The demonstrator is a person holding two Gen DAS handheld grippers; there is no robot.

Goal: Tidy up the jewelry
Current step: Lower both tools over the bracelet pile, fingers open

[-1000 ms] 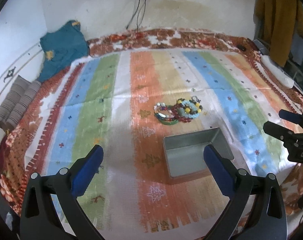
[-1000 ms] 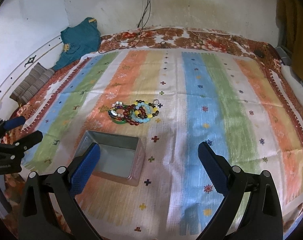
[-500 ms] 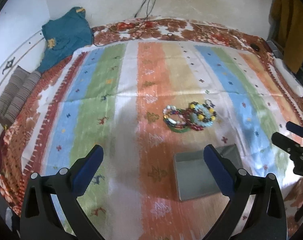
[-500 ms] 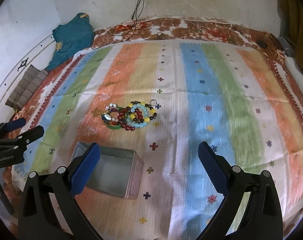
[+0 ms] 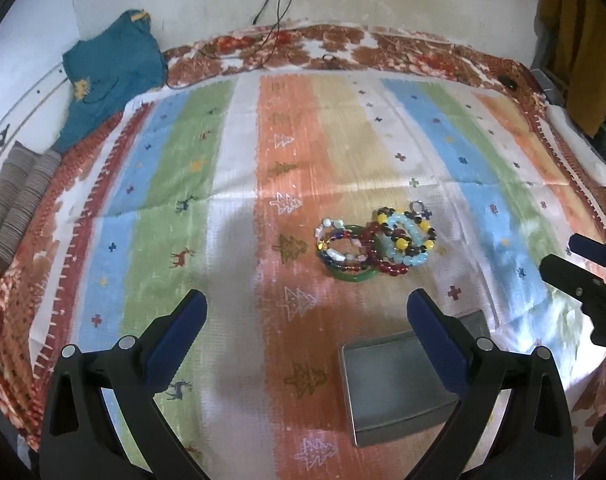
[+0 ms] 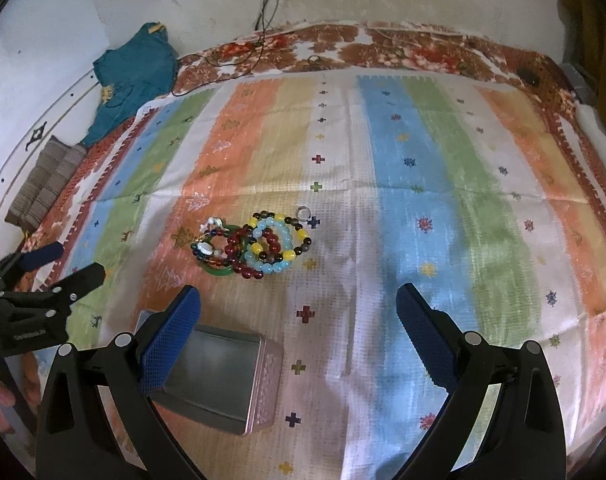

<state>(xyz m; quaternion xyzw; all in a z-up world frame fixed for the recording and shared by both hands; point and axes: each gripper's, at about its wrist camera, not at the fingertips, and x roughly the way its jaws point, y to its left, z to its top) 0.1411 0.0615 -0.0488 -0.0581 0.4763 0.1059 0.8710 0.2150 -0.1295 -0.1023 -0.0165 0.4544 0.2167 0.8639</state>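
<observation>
A pile of beaded bracelets lies on the striped cloth; it also shows in the right wrist view. A small silver ring lies at the pile's far right edge. An open, empty grey metal tin sits nearer than the pile, also in the right wrist view. My left gripper is open and empty, above the cloth left of the tin. My right gripper is open and empty, above the cloth right of the tin.
The striped cloth covers a floral bedspread. A teal garment and a folded grey cloth lie at the far left. A cable hangs down the back wall. A white object lies at the right edge.
Both grippers have moved forward and tipped down, so the bracelets and tin sit lower and nearer in both views. Both stay open and empty.
</observation>
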